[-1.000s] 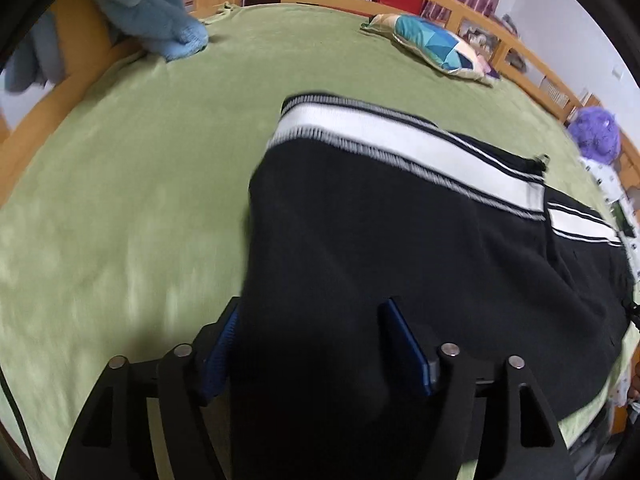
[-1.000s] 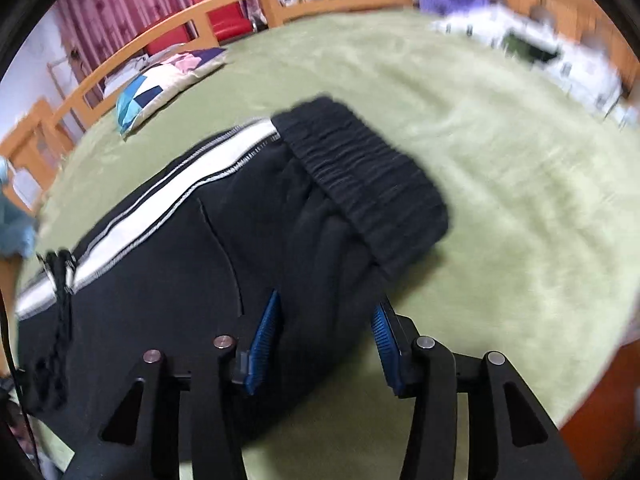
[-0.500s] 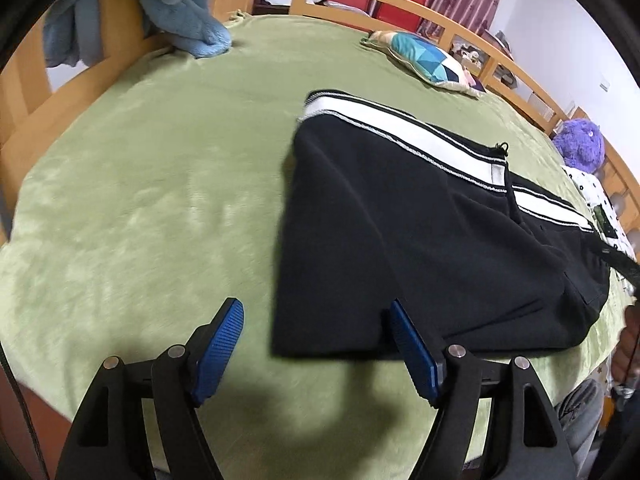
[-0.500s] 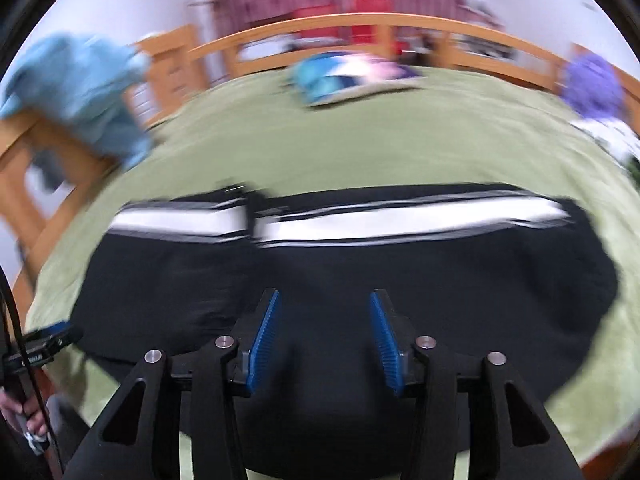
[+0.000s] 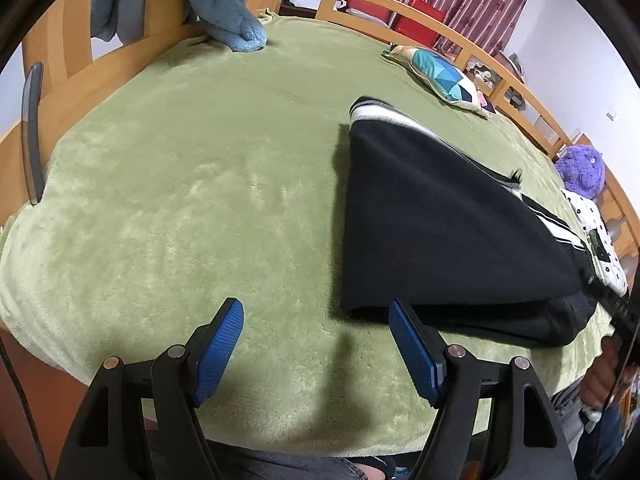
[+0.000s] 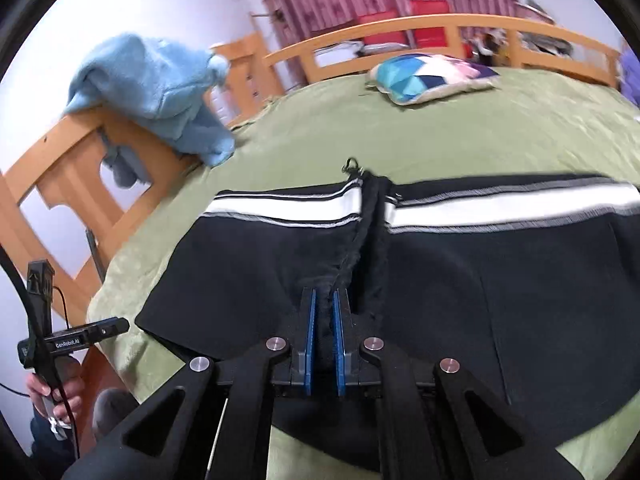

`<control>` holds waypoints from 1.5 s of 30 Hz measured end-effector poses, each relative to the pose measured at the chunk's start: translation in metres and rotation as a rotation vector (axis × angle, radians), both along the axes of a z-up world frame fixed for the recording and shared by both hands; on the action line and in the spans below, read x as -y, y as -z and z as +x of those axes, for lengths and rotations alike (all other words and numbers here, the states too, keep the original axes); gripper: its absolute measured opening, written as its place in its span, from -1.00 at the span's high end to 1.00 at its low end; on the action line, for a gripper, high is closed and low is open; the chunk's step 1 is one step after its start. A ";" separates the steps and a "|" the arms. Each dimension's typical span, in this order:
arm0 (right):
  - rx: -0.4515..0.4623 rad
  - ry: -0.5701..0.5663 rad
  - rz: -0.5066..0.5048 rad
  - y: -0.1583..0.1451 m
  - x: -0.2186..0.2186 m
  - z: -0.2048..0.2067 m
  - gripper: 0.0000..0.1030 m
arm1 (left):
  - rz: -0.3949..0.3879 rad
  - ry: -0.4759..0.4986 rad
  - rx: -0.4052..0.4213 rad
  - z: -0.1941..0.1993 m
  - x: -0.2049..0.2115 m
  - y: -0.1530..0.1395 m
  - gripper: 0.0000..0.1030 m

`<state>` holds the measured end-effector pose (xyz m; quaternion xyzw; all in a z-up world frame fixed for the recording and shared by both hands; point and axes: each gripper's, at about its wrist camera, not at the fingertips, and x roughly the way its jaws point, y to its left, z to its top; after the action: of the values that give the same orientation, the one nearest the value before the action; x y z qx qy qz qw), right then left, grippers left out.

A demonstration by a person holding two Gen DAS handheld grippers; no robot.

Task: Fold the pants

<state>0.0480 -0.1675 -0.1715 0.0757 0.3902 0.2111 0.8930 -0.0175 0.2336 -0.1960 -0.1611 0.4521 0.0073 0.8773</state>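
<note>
Green blanket (image 5: 200,184) covers the bed; black pants (image 6: 460,280) lie folded mid-frame. Right gripper (image 6: 324,320) pinches their fabric. Left gripper (image 5: 316,344) gapes wide, empty; its handle at lower left reads "GenRobot.AI".

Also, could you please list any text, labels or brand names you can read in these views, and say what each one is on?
"GenRobot.AI": white lettering on the black device on the left gripper's handle, in the right wrist view.
The pants, the pillow and the blue blanket show no readable text.
</note>
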 end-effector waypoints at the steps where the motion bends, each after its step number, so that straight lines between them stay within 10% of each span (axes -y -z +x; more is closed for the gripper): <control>1: -0.028 -0.009 -0.051 0.010 -0.006 -0.002 0.85 | -0.005 0.004 -0.002 0.002 0.000 0.001 -0.43; 8: -0.013 -0.065 -0.178 0.014 -0.027 -0.003 0.44 | -0.017 0.019 -0.004 0.010 0.000 0.004 -0.43; 20: -0.111 -0.089 -0.310 0.046 -0.059 0.077 0.41 | -0.050 -0.010 0.000 0.021 -0.002 0.003 -0.43; 26: -0.087 -0.065 -0.256 0.036 -0.044 0.074 1.00 | -0.049 0.008 -0.003 0.030 0.007 0.003 -0.43; 32: -0.096 -0.071 -0.081 0.019 -0.023 0.071 0.96 | -0.041 0.034 0.001 0.032 0.017 0.000 -0.43; 45: -0.175 -0.108 -0.242 0.044 -0.052 0.074 0.68 | -0.038 0.029 -0.005 0.022 0.015 -0.001 -0.43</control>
<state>0.1223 -0.1156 -0.2151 -0.0354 0.4926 0.2031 0.8455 0.0047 0.2187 -0.1955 -0.1710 0.4565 -0.0137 0.8730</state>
